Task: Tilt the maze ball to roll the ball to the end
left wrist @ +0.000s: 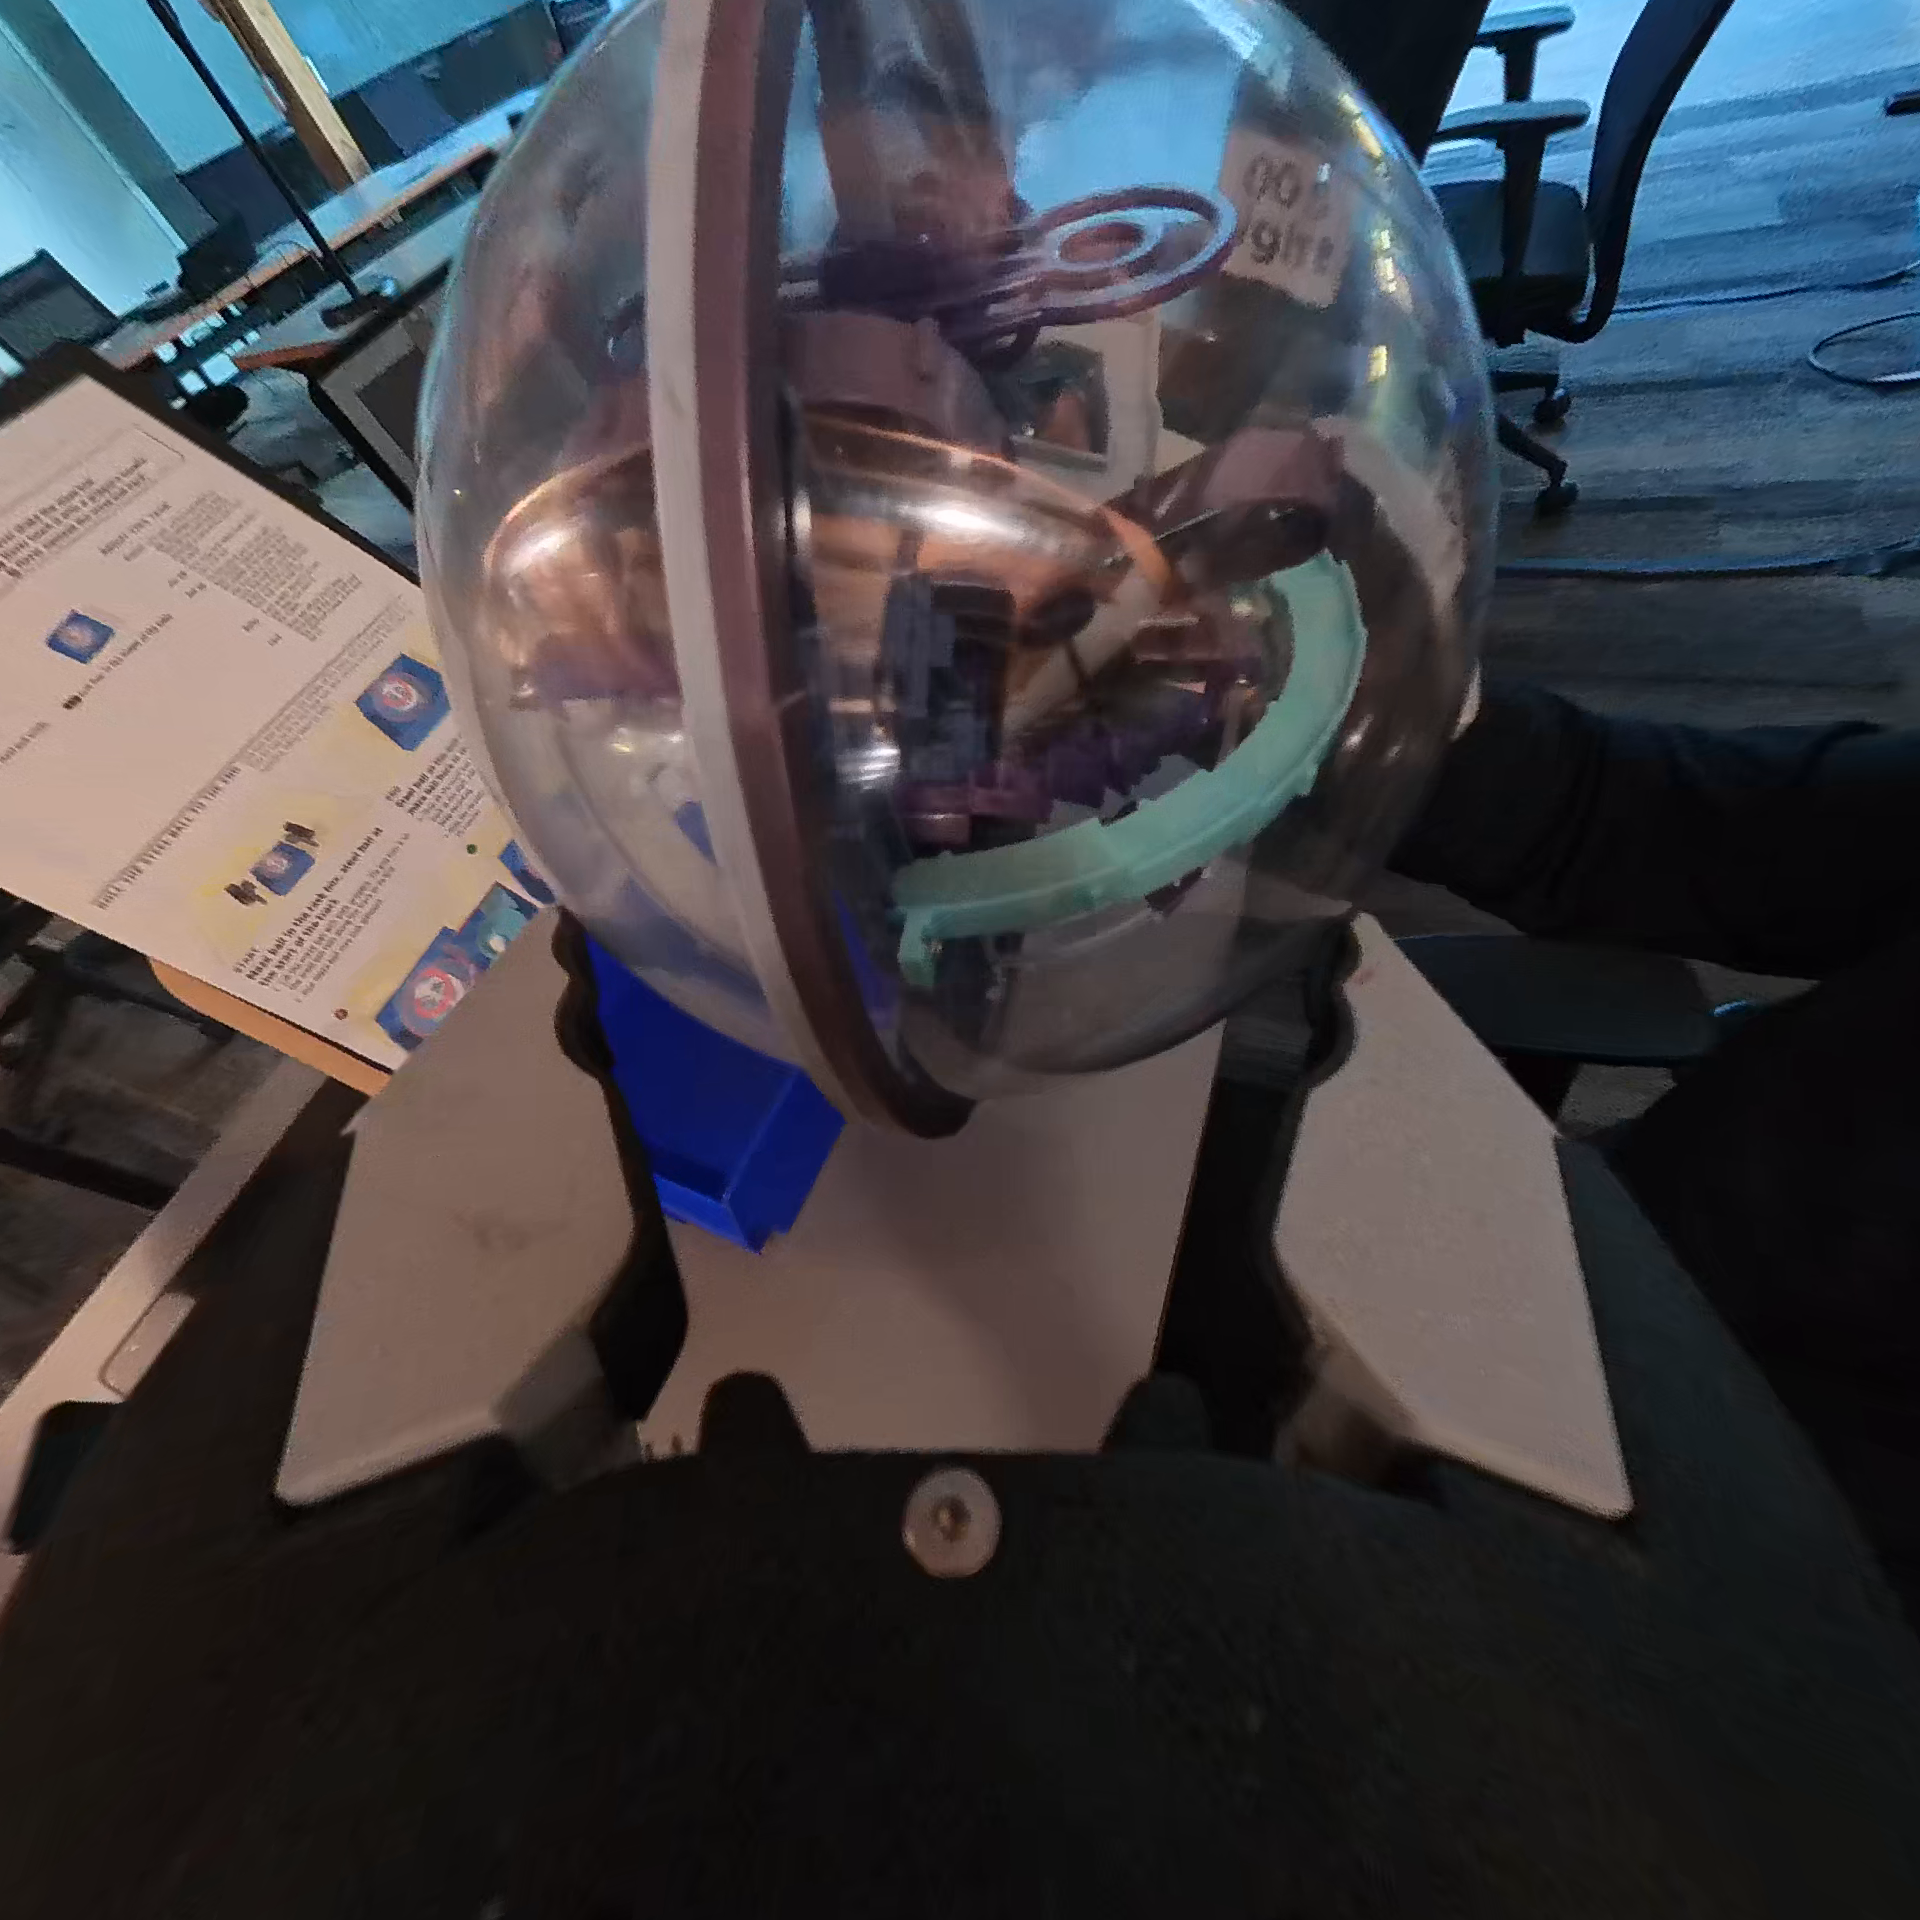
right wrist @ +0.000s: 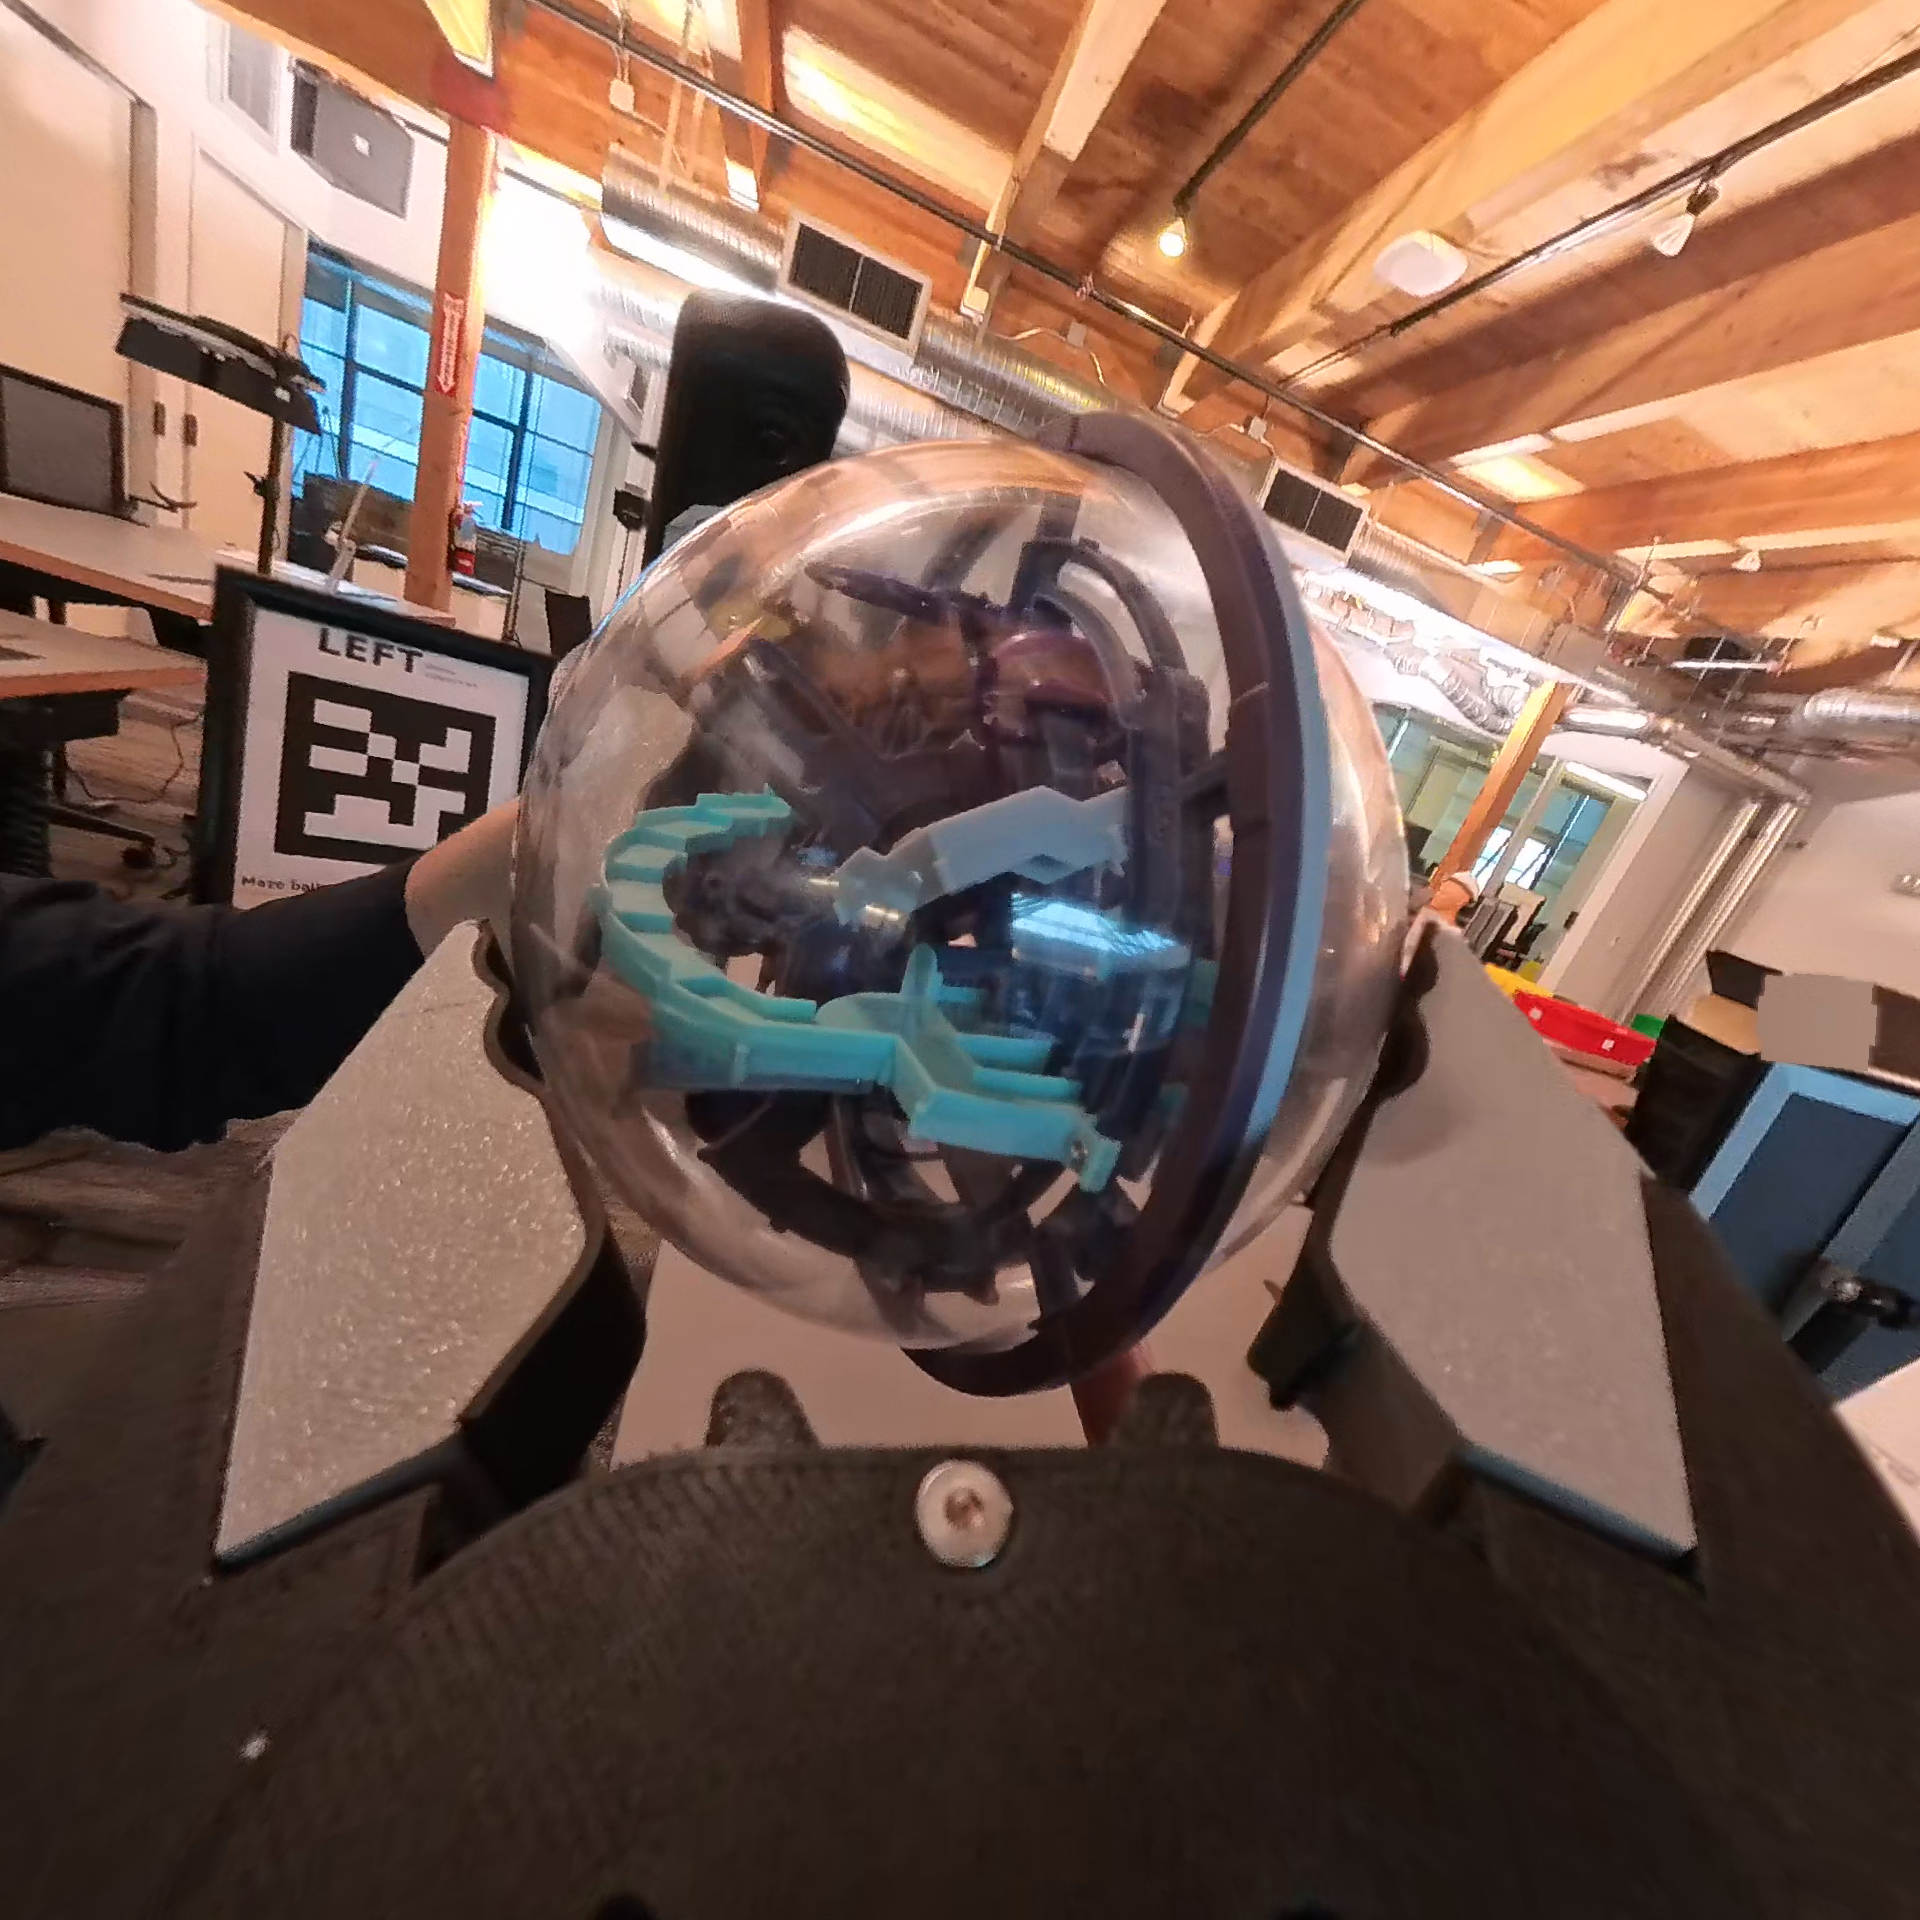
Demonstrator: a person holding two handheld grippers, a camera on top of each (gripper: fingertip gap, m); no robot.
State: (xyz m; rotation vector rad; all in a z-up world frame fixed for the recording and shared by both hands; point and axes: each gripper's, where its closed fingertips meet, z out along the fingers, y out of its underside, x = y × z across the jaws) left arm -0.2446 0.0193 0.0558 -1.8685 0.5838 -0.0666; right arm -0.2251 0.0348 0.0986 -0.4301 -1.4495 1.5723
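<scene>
Legible print on the maze ball's point(left wrist: 935, 582) white sticker point(left wrist: 1288, 234), instruction sheet point(left wrist: 208, 727), framed marker sign point(right wrist: 384, 769)

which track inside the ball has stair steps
The teal track, curving up the left side of the maze ball. The pale grey track above it is a plain angular channel without steps.

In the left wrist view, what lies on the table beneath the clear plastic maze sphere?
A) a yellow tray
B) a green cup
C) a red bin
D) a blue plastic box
D: a blue plastic box sits on the grey table just below the clear plastic maze sphere.
</scene>
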